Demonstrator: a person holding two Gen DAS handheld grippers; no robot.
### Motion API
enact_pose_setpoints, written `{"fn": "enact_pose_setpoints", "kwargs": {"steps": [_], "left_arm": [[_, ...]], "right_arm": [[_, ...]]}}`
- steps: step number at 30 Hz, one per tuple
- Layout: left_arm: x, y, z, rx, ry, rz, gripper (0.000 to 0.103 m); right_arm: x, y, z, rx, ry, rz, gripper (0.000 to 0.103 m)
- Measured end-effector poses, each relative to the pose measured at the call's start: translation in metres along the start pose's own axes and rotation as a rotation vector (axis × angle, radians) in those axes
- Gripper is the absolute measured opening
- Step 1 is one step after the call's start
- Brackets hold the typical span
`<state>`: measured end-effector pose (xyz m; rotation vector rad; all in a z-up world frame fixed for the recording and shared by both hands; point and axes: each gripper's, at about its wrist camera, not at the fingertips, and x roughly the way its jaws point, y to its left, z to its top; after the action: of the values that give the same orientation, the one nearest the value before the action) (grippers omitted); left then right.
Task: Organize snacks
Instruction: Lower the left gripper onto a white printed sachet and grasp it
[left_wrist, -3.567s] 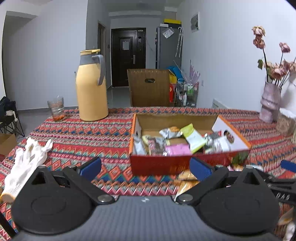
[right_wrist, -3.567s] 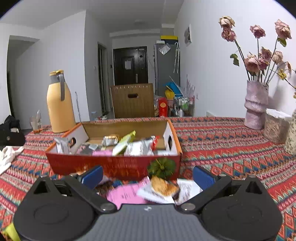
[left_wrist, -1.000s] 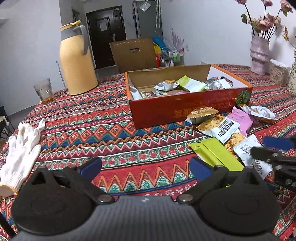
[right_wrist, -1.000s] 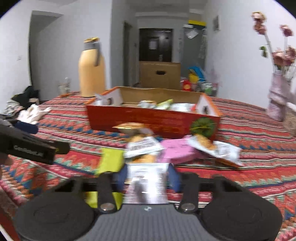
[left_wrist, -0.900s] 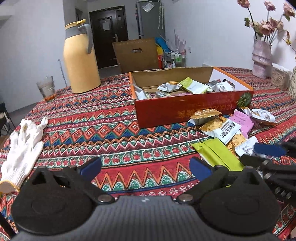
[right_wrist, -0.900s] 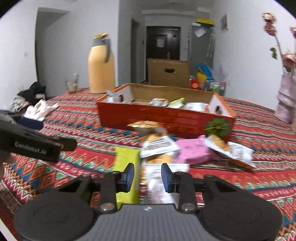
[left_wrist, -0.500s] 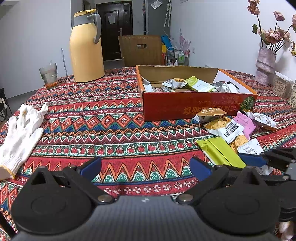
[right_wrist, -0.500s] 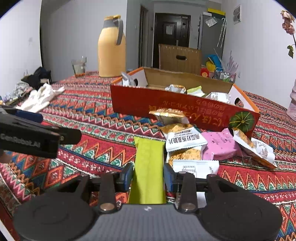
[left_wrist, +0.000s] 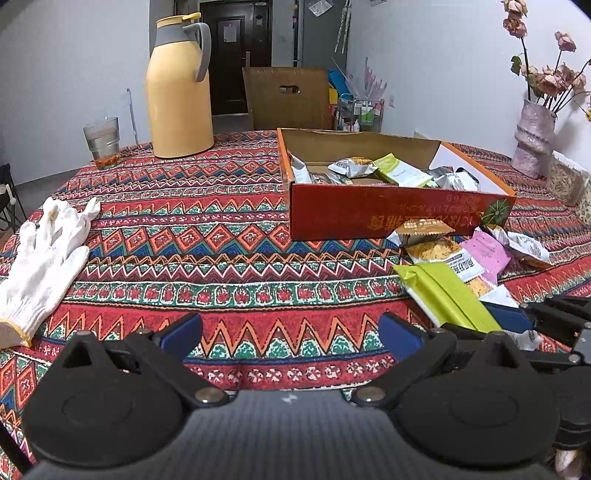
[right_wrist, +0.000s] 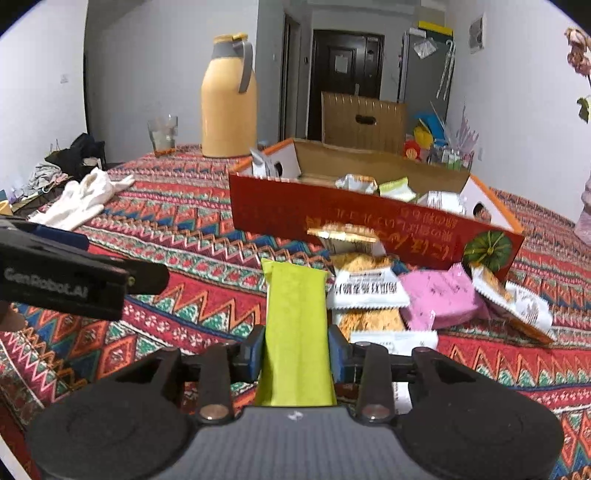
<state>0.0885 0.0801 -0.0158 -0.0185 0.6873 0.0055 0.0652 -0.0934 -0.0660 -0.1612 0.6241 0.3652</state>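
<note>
My right gripper (right_wrist: 295, 349) is shut on a lime green snack packet (right_wrist: 297, 321), held low over the tablecloth; the packet also shows in the left wrist view (left_wrist: 447, 295). The red cardboard box (right_wrist: 369, 225) with several snacks inside stands just beyond; it also shows in the left wrist view (left_wrist: 388, 214). Loose packets lie before it: a pink one (right_wrist: 439, 299), a white-labelled one (right_wrist: 365, 290) and an orange one (right_wrist: 347, 234). My left gripper (left_wrist: 290, 332) is open and empty over the cloth, left of the right gripper.
A yellow thermos (left_wrist: 179, 88) and a glass (left_wrist: 102, 142) stand at the far left. A white glove (left_wrist: 44, 258) lies at the left edge. A vase of dried flowers (left_wrist: 533, 138) stands far right. A brown chair back (left_wrist: 286, 98) is behind the table.
My right gripper shifted left from the white packet and closed on the green packet, then lifted it slightly. My left gripper stayed open and drew back a little.
</note>
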Motion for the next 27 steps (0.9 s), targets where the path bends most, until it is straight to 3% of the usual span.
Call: {"fn": "enact_pose_setpoints", "kwargs": {"steps": [11,27], "left_arm": [[-0.009,-0.018,0.014,-0.026,-0.009,0.009,0.103],[-0.001,-0.084,0.026,-0.033,0.019,-0.055,0.103]], "right_arm": [[-0.032,-0.031,0.004,0.047,-0.109,-0.01,0.034],[-0.067,-0.114,-0.02,0.189,-0.214,-0.094,0.034]]}}
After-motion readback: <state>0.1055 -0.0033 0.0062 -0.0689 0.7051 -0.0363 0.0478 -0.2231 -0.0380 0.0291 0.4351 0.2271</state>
